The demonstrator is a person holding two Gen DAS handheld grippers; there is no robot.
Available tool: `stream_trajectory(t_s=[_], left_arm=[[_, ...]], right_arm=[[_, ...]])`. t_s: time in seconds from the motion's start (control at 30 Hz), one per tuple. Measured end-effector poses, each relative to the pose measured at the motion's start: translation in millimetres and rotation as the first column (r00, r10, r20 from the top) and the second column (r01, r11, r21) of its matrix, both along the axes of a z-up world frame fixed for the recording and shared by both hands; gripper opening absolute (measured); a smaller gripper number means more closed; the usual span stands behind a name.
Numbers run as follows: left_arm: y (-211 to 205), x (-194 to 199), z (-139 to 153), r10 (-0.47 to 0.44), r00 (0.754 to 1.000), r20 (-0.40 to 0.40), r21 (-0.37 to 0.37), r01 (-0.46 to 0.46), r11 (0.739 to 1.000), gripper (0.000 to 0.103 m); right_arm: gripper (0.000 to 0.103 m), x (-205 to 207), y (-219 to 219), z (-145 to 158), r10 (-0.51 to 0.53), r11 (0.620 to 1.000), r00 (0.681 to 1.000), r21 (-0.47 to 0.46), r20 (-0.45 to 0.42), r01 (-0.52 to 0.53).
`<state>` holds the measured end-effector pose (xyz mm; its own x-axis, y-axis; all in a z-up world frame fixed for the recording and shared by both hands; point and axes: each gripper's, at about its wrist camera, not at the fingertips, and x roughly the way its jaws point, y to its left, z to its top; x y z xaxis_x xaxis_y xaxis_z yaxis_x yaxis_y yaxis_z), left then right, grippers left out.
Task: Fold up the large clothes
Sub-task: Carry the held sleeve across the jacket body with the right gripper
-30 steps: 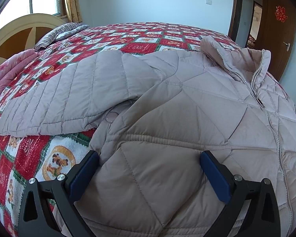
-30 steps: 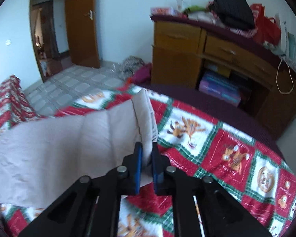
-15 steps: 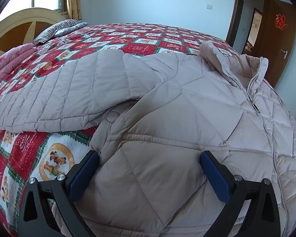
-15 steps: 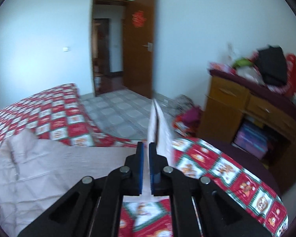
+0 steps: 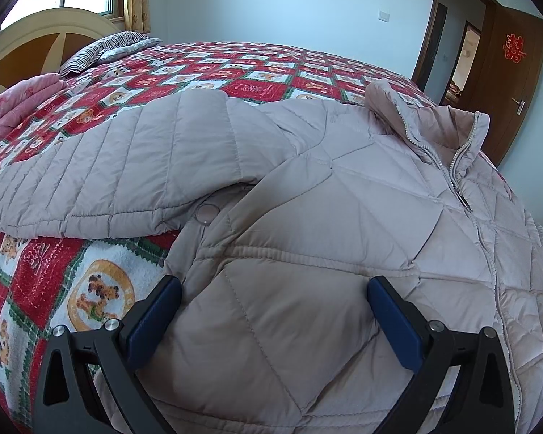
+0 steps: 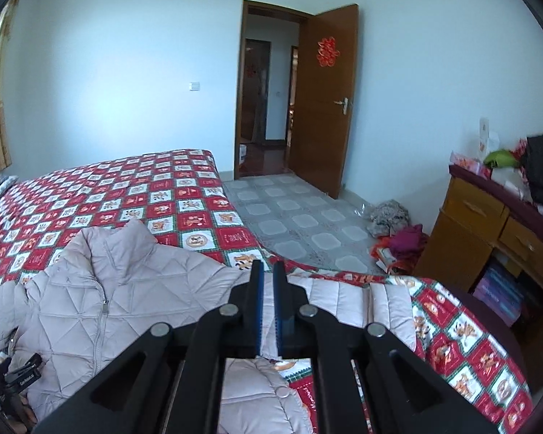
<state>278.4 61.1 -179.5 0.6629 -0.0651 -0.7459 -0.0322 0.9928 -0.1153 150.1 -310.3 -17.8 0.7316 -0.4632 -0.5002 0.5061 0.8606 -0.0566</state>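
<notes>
1. a pale quilted jacket (image 5: 307,217) is laid face up on the red patchwork bedspread (image 5: 235,68), which is taken as the landmark here; the zip (image 5: 459,184) is closed up to the collar (image 5: 434,123), and the collar end is turned away from the near edge of the bedspread.
2. the left gripper (image 5: 273,311) is held wide open over the lower front of the jacket; the blue pads (image 5: 155,322) are spread to either side of a quilted panel, and nothing is clamped between them. whether the pads press on the fabric cannot be told.
3. one sleeve (image 5: 108,181) is seen stretched flat across the bedspread, away from the jacket body toward the headboard (image 5: 36,43) side.
4. the right gripper (image 6: 267,289) is seen nearly closed, with only a narrow slit left between its blue pads (image 6: 259,300); a thin strip of pale fabric is pinched in that slit, so the jacket's other sleeve (image 6: 362,300) is gripped.
5. that sleeve is seen lying over the corner of the bedspread nearest the wooden dresser (image 6: 488,238).
6. beyond the far edge of the bedspread, an open wooden door (image 6: 325,108) and a tiled floor (image 6: 300,224) are seen.
</notes>
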Motion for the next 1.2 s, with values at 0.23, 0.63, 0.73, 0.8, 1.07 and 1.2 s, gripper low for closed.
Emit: stream_trajectory(t_s=[0.23, 0.63, 0.73, 0.8, 1.07, 1.2], left_arm=[[-0.4, 0.1, -0.1, 0.001, 1.0, -0.001, 0.003, -0.001, 1.0, 0.102], [-1.0, 1.0, -1.1, 0.002, 1.0, -0.006, 0.018, -0.002, 1.0, 0.102], [-2.0, 1.3, -1.9, 0.002, 1.0, -0.008, 0.024, -0.002, 1.0, 0.102], [-2.2, 1.2, -2.1, 0.002, 1.0, -0.008, 0.025, -0.002, 1.0, 0.102], [-2.5, 1.4, -2.0, 0.002, 1.0, -0.008, 0.024, -0.002, 1.0, 0.102], [-2.5, 1.5, -2.0, 0.002, 1.0, -0.008, 0.024, -0.002, 1.0, 0.102]], right_arm=[[0.007, -19.1, -58.2, -25.3, -0.138, 0.989, 0.99, 0.044, -0.027, 0.139], [0.1, 7.7, -159.8, -110.4, -0.188, 0.977, 0.937, 0.045, -0.294, 0.21], [0.099, 15.5, -163.3, -137.8, -0.185, 0.979, 0.903, 0.001, -0.388, 0.202], [0.07, 14.2, -168.2, -151.9, -0.195, 0.976, 0.884, 0.006, -0.426, 0.218], [0.021, -15.1, -141.6, -93.5, -0.267, 0.961, 0.925, -0.007, -0.269, 0.276], [0.021, -5.5, -68.2, -39.6, -0.167, 0.983, 0.972, -0.104, -0.167, 0.151]])
